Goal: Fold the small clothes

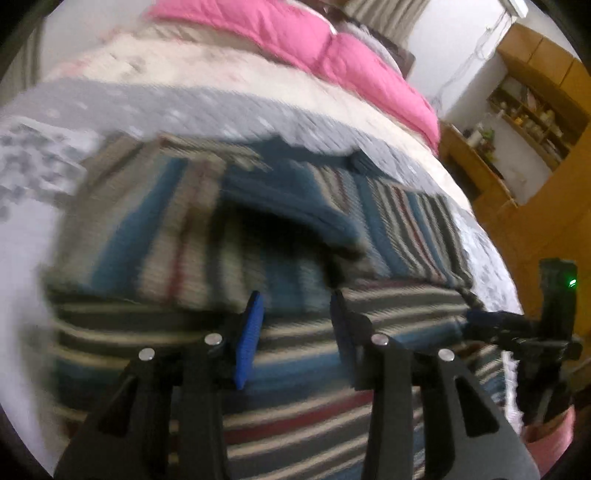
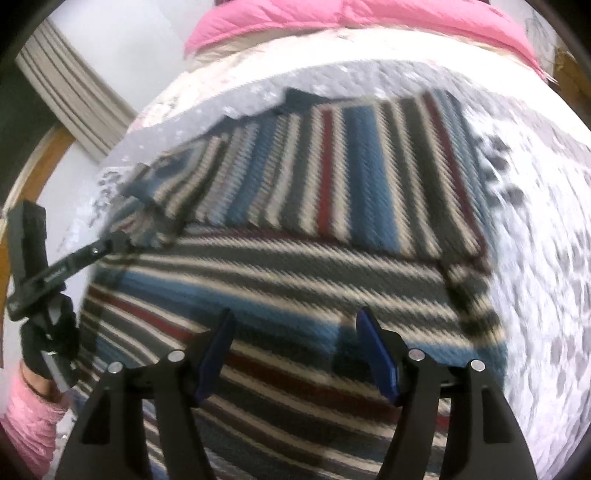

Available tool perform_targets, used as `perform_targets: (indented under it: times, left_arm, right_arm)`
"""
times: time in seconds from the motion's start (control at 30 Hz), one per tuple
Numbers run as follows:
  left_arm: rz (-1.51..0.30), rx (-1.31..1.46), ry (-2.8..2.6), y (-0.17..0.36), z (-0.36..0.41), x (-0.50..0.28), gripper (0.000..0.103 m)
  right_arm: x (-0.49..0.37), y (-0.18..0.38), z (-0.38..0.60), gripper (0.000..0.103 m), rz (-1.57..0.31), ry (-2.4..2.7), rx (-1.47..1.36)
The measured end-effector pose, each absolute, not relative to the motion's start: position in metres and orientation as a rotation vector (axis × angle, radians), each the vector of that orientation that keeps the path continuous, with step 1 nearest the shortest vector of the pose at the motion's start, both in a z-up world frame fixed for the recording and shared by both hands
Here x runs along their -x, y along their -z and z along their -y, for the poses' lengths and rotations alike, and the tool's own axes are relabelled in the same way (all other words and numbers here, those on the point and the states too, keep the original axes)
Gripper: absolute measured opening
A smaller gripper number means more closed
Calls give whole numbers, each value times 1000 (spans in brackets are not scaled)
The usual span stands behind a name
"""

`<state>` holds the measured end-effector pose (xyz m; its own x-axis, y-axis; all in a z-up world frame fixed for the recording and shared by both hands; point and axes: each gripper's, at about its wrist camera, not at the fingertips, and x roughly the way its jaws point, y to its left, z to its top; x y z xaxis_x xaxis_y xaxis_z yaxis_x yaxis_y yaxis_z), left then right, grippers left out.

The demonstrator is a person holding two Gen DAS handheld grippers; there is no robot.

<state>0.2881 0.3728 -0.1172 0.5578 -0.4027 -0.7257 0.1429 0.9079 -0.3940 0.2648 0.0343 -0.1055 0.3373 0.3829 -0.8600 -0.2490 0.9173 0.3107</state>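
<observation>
A knitted sweater (image 1: 406,221) (image 2: 332,166) striped blue, grey, cream and red lies on the bed. One part with upright stripes is folded over the part with crosswise stripes. My left gripper (image 1: 295,328) hovers low over the sweater's near part, open, with only fabric showing beneath the gap between its blue pads (image 1: 249,332). In the right wrist view the left gripper (image 2: 122,238) has its tips at the sweater's folded left corner. My right gripper (image 2: 295,332) is wide open above the crosswise stripes. The left wrist view shows the right gripper (image 1: 471,317) at the sweater's right edge. Both views are blurred.
The bed carries a grey and white quilted cover (image 1: 221,107) (image 2: 535,221), with a pink duvet (image 1: 295,33) (image 2: 332,22) bunched at its far side. Wooden shelves (image 1: 535,110) stand beyond the bed's right edge. A hand in a pink sleeve (image 2: 26,424) holds the left gripper.
</observation>
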Motion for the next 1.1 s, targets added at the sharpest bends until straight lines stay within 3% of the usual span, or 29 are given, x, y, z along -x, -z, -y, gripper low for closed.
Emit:
perform_targets:
  times: [0.2, 0.33, 0.57, 0.63, 0.7, 0.73, 0.8, 1.1]
  left_arm:
    - [-940, 243, 177, 126, -418, -323, 39]
    - [-1011, 298, 173, 161, -430, -338, 39]
    - [-982, 373, 202, 165, -442, -333, 39]
    - [-976, 380, 205, 160, -445, -331, 39]
    - [-965, 387, 208, 155, -447, -327, 40]
    - [-959, 390, 208, 152, -447, -325, 40]
    - [-944, 396, 202, 144, -447, -324, 41]
    - [-923, 387, 246, 134, -425, -333, 43]
  right_arm:
    - [-304, 90, -91, 68, -1173, -522, -172]
    - [-340, 104, -126, 68, -1228, -554, -247]
    - [-384, 120, -165, 64, -1288, -591, -359]
    - [-392, 130, -175, 60, -1333, -586, -364]
    - [-395, 140, -181, 39, -1366, -588, -383]
    - [-395, 142, -183, 35, -1364, -582, -375]
    - [-393, 138, -184, 16, -1341, -597, -347]
    - [-385, 100, -142, 13, -1203, -550, -238]
